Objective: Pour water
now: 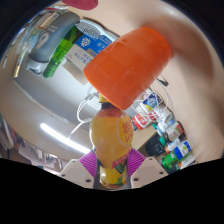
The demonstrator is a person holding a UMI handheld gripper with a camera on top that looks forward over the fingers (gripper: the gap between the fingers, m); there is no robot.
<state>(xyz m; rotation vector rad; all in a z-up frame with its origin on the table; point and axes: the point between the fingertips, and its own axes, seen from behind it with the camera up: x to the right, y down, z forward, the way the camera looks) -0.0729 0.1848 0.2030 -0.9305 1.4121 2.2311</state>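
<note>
Bottle: a see-through bottle [110, 150] with yellow-orange drink inside and a yellow label sits right between the two fingers of the tongs [110, 172]. It points away from the camera, up toward the cup.
Tongs: closed on the bottle. The two pink pads [90, 165] press on its two sides, so the fingers are only as far apart as the bottle is wide.
Cup: a big orange cup [128, 66] is just past the top of the bottle. It is tipped over on a slant, and its lower edge hides the bottle's top. You cannot tell if they touch.
Table: the shiny pale table [45, 115] is off to the left side of the bottle, with a white cord [82, 112] on it.
Stuff behind: boxes and packs in blue, green and white [85, 42] are past the cup, and more small packs [165, 135] are on the right of the bottle.
</note>
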